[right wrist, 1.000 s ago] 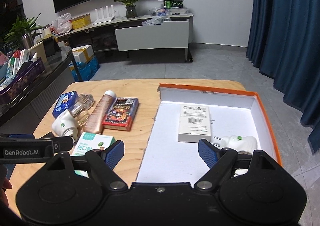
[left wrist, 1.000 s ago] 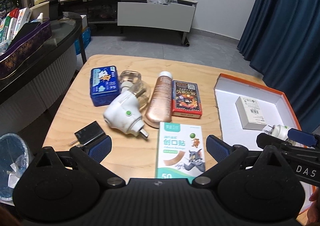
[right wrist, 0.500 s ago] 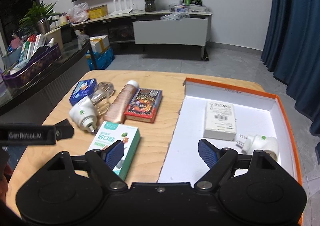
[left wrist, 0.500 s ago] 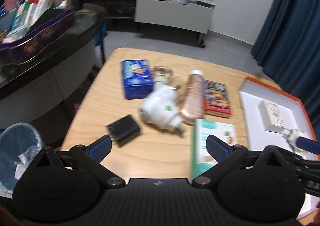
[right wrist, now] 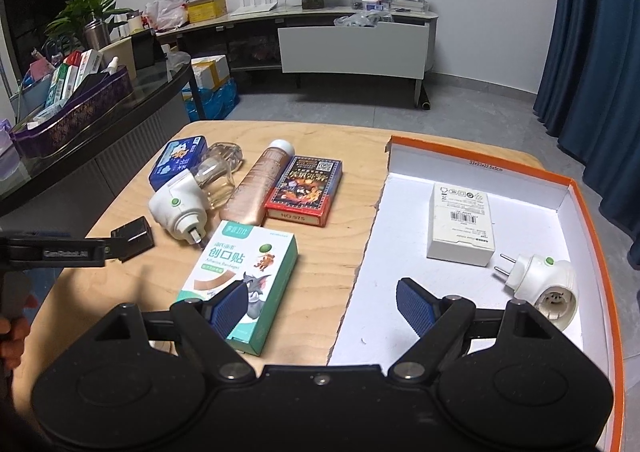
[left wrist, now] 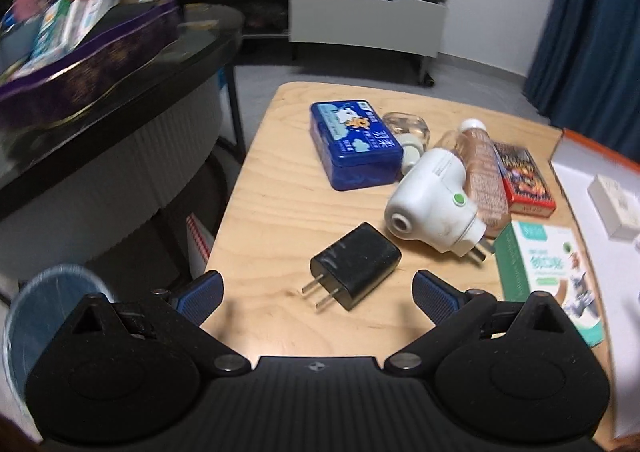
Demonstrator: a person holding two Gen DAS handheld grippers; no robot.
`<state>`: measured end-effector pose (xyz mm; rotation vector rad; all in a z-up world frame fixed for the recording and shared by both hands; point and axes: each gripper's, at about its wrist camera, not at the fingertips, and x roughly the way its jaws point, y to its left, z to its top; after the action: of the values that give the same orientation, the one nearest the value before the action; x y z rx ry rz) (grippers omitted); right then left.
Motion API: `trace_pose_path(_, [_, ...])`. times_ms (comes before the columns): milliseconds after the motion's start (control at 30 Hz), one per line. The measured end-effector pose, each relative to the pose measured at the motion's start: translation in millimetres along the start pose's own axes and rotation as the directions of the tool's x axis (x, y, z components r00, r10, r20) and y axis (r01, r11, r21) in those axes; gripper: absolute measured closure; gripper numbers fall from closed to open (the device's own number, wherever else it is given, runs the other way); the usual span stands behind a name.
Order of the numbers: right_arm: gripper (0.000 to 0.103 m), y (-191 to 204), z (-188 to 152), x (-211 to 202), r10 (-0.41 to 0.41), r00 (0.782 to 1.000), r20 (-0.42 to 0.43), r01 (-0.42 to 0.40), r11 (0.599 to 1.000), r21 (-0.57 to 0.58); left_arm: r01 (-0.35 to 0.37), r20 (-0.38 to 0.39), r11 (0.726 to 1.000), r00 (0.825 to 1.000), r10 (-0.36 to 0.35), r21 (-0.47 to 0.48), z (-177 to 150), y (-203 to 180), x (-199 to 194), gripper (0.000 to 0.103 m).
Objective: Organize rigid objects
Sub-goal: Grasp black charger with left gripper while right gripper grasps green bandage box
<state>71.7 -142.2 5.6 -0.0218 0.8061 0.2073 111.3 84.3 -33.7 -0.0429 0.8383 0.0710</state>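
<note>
Black, blue-padded left gripper stands wide apart at lower centre, holding nothing; the black two-pronged plug adapter lies just beyond on the pale wooden table. Right gripper gapes empty too; the white orange-rimmed cardboard box lid lies beyond at right.

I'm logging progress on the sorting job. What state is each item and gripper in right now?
Left gripper: open, empty, above the black charger, which lies flat on the table.
Right gripper: open, empty.
Orange-rimmed box: open.
White carton: flat in the box.
White plug-in unit: on its side in the box.
Bandage box: closed, flat on the table.
</note>
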Motion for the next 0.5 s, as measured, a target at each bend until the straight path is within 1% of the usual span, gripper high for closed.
trace_pose_path(133, [0.007, 0.2, -0.3, 1.7, 0.003, 1.000, -0.005, -0.003, 1.000, 0.004, 0.019, 0.018, 0.997, 1.000, -0.020, 0.074, 1.0, -2.9, 9.8, 0.000])
trace_pose_path(200, [0.007, 1.0, 0.1, 2.8, 0.007, 1.000, -0.009, -0.007, 1.000, 0.005, 0.022, 0.017, 0.996, 1.000, -0.023, 0.091, 1.8, -3.2, 15.3, 0.003])
trace_pose_path(233, [0.007, 1.6, 0.5, 3.2, 0.010, 1.000, -0.010, -0.010, 1.000, 0.005, 0.033, 0.015, 0.995, 0.999, -0.034, 0.094, 1.8, -2.8, 17.5, 0.007])
trace_pose_path(267, [0.007, 2.3, 0.8, 3.4, 0.013, 1.000, -0.010, -0.013, 1.000, 0.003, 0.045, 0.010, 0.995, 0.999, -0.046, 0.095, 1.7, -2.3, 19.6, 0.015])
trace_pose_path(300, [0.007, 3.3, 1.1, 3.5, 0.016, 1.000, -0.007, -0.016, 1.000, 0.001, 0.057, 0.005, 0.993, 0.998, -0.058, 0.101, 0.9, -2.7, 20.9, 0.019])
trace_pose_path(333, [0.007, 4.7, 1.5, 3.8, 0.018, 1.000, -0.005, -0.018, 1.000, 0.000, 0.066, -0.001, 0.992, 0.998, -0.067, 0.111, -0.1, -3.7, 22.4, 0.026])
trace_pose_path(400, [0.007, 7.4, 2.2, 5.5, 0.031, 0.999, -0.008, -0.031, 1.000, 0.000, 0.064, 0.010, 0.989, 0.998, -0.066, 0.132, -2.1, -6.6, 21.6, 0.031])
trace_pose_path(467, [0.007, 10.6, 3.1, 8.2, 0.047, 0.999, -0.013, -0.047, 0.999, 0.006, 0.082, 0.017, 0.989, 0.996, -0.085, 0.126, -2.1, -6.9, 19.3, 0.046])
trace_pose_path(500, [0.007, 12.3, 3.2, 9.8, 0.055, 0.998, -0.016, -0.055, 0.998, 0.010, 0.086, 0.017, 0.989, 0.996, -0.089, 0.122, -1.7, -7.0, 18.3, 0.050])
